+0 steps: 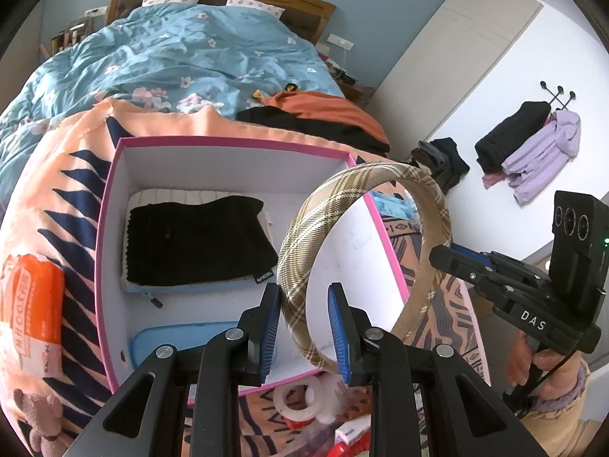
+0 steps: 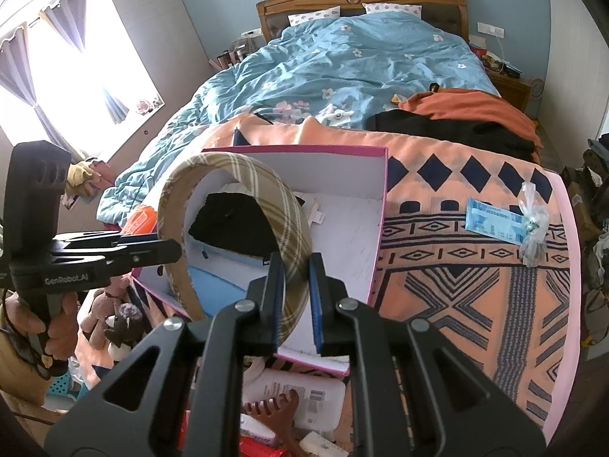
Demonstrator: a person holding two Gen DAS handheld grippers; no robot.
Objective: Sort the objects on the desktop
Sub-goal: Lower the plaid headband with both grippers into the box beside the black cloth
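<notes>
A beige plaid headband (image 1: 365, 175) (image 2: 228, 163) hangs upright over the pink-rimmed white box (image 1: 228, 141) (image 2: 297, 149) on the patterned orange cloth. My right gripper (image 2: 297, 262) (image 1: 437, 257) is shut on one side of the band. My left gripper (image 1: 304, 293) (image 2: 173, 247) stands open around the band's other side; the band rests against its left pad with a gap to the right pad. Inside the box lie a black cloth (image 1: 198, 243) on a striped pouch and a light blue case (image 1: 182, 339).
A tape roll (image 1: 297, 400) lies near the box's front edge, an orange pack (image 1: 26, 304) to its left. A blue packet (image 2: 495, 221) and a clear bag (image 2: 533, 224) lie right of the box. A brown claw clip (image 2: 274, 411), a white pack (image 2: 304, 400) and plush toys (image 2: 114, 316) lie in front.
</notes>
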